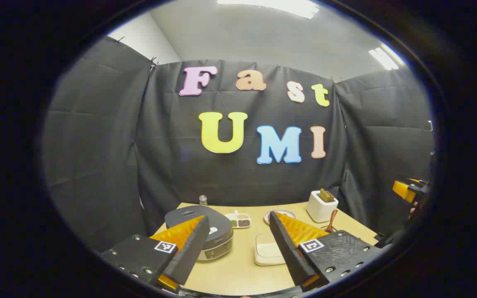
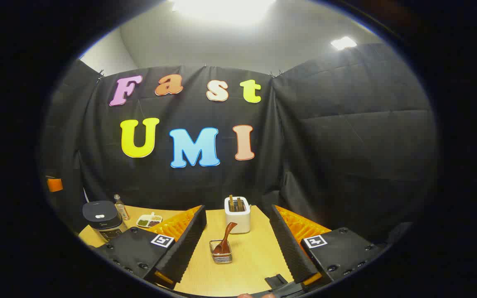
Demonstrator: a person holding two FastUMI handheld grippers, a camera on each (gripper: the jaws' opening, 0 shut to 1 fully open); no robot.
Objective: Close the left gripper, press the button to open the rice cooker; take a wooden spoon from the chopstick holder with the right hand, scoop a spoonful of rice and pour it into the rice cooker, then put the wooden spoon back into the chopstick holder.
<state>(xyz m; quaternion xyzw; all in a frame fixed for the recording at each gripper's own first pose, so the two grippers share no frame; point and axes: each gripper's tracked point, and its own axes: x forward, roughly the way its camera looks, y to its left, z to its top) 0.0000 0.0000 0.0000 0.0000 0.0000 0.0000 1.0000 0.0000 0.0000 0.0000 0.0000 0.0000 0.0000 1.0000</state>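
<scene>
On the wooden bench (image 1: 238, 265), seen from the left gripper view: dark-lidded rice cooker (image 1: 205, 231) at the left, lid down, partly behind the left finger of the left gripper (image 1: 238, 248); fingers (image 1: 189, 248) spread wide, holding nothing, hovering above the bench. Between the fingers, a white lidded box (image 1: 268, 250); behind it a small divided dish of grains (image 1: 238, 220) and a round plate (image 1: 280, 214). Farther right, white chopstick holder (image 1: 321, 206) with dark utensils standing in it, and beside it a brown wooden spoon (image 1: 331, 221) leaning up. At the far right edge, an orange part of the other gripper. From the right gripper view: right gripper (image 2: 238, 248) likewise spread wide and empty, fingers (image 2: 288, 248) apart over the bench. Centred between them, well ahead of the tips, wooden spoon (image 2: 225, 239) standing tilted in a small square wire-sided container (image 2: 221, 253), bowl down, handle up and to the right. Just behind, chopstick holder (image 2: 237, 216). Rice cooker (image 2: 102, 225) far off to the left, closed, with a small bottle (image 2: 120, 207) and the divided dish (image 2: 149, 220) beside it.
</scene>
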